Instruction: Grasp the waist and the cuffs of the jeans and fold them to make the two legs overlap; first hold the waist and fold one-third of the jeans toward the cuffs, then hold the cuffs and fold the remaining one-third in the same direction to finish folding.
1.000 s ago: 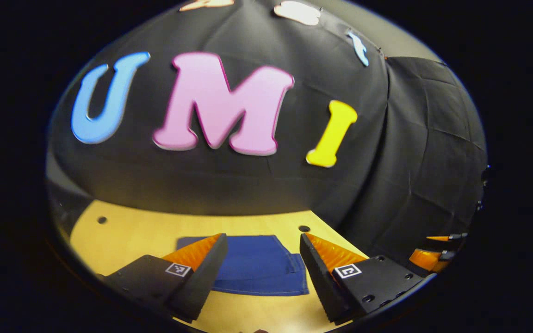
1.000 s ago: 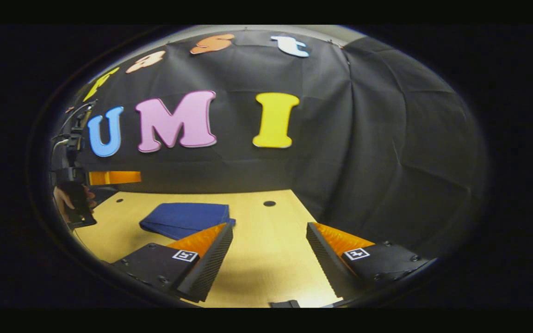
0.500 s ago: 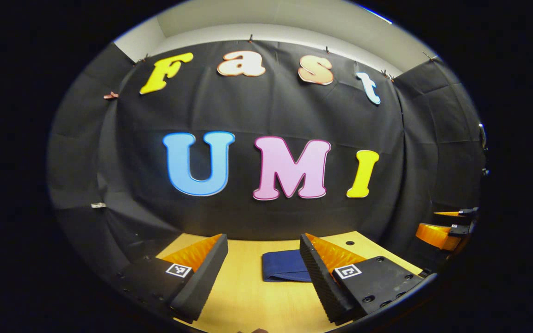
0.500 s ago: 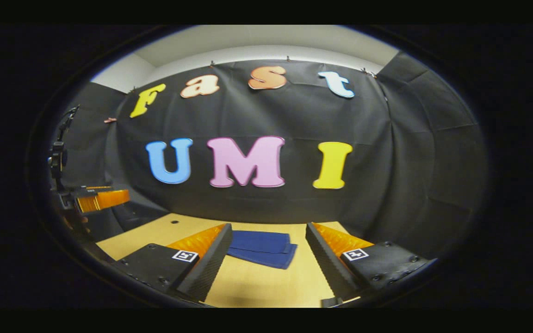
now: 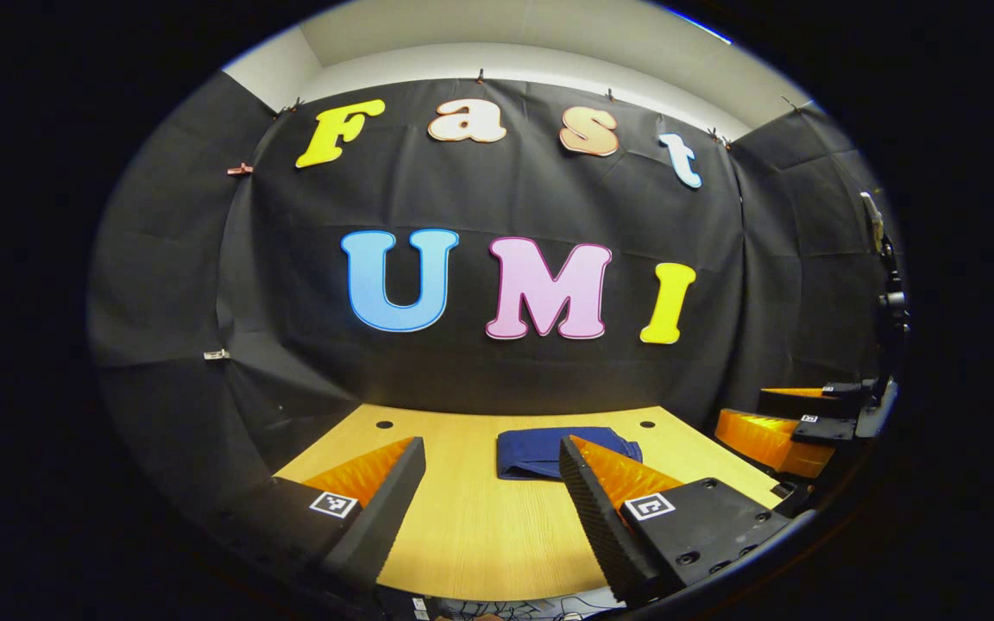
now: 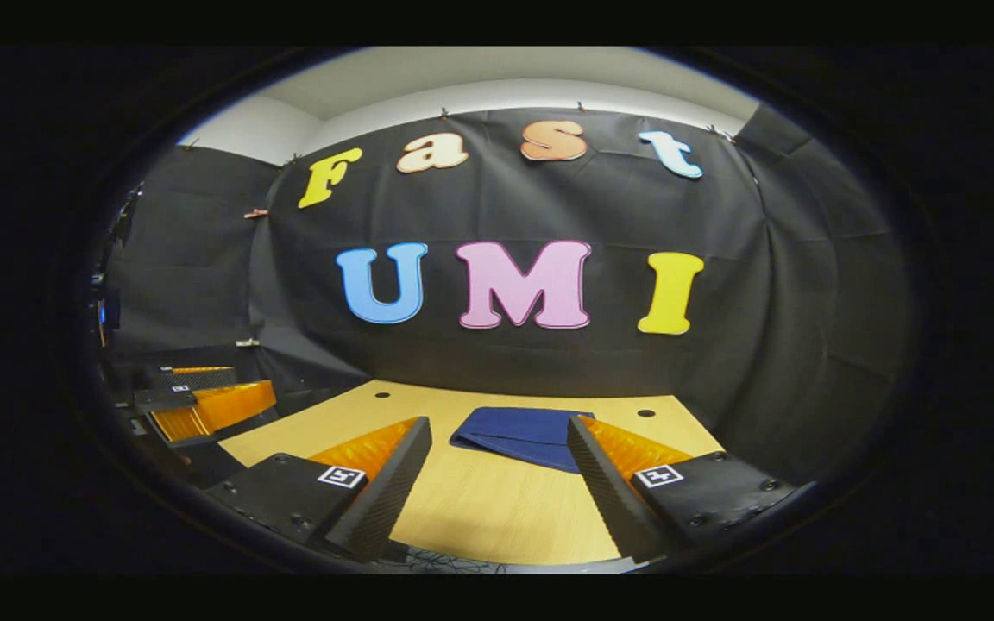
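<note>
**Jeans lie folded; both grippers stand clear**

Nearest, the left gripper (image 5: 491, 492) and right gripper (image 6: 499, 479) gape wide, holding nothing. Beyond them the jeans (image 6: 519, 434) rest as a compact bundle mid-table (image 5: 462, 535). Folding looks finished; nothing further seems needed.

A wooden table (image 5: 462, 535) fills the lower centre — pale, with small round holes (image 5: 384, 424). Black cloth wall (image 5: 497, 207) behind — white ceiling (image 5: 497, 34) on top.
</note>
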The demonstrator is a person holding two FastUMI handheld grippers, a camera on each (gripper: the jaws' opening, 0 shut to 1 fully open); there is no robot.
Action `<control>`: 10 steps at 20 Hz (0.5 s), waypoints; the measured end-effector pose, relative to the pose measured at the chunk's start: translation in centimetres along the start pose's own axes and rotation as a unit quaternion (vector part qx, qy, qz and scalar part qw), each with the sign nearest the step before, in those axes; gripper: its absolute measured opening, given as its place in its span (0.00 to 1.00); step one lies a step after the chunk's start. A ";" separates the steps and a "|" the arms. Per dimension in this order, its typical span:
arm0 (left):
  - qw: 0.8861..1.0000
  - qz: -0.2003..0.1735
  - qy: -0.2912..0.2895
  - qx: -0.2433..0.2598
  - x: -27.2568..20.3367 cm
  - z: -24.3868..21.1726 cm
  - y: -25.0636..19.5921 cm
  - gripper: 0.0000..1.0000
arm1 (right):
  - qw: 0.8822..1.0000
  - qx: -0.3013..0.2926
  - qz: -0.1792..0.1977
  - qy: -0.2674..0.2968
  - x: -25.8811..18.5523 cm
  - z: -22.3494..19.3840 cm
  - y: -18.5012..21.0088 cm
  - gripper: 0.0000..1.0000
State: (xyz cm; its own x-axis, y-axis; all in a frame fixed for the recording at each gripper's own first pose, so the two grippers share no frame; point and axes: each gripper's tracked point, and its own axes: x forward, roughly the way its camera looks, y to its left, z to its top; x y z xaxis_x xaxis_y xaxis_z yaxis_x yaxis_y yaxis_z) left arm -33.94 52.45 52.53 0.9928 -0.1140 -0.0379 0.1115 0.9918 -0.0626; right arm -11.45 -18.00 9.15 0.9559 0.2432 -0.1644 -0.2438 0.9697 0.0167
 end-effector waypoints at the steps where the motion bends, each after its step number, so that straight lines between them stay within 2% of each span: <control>1: 1.000 0.001 -0.003 0.001 0.4 0.4 0.0 0.96 | 1.000 0.001 0.001 -0.005 0.1 0.4 0.0 0.97; 4: 0.999 0.011 -0.028 -0.016 0.8 2.9 0.5 0.96 | 1.000 0.005 -0.002 -0.022 0.4 1.5 -0.1 0.97; 6: 0.999 0.018 -0.024 -0.023 0.8 2.8 1.2 0.96 | 1.000 0.012 0.000 -0.020 0.9 1.3 0.3 0.97; 7: 0.999 0.021 -0.021 -0.023 0.9 2.7 1.5 0.92 | 1.000 0.018 0.005 -0.018 1.3 1.4 0.6 0.97; 8: 0.999 0.023 -0.019 -0.021 0.8 2.8 1.9 0.96 | 1.000 0.020 0.010 -0.017 1.6 1.6 0.9 0.97; 10: 0.999 0.032 -0.016 -0.019 0.9 2.6 2.4 0.96 | 1.000 0.014 0.015 -0.018 2.1 2.1 1.2 0.97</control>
State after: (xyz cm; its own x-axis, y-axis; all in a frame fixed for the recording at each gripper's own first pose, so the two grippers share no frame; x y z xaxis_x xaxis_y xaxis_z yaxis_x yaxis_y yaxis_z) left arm -32.69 54.89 54.95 0.9988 -0.0478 -0.0110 0.0465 0.9940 -0.0987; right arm -9.36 -16.27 10.90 0.9538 0.2720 -0.1277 -0.2679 0.9622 0.0480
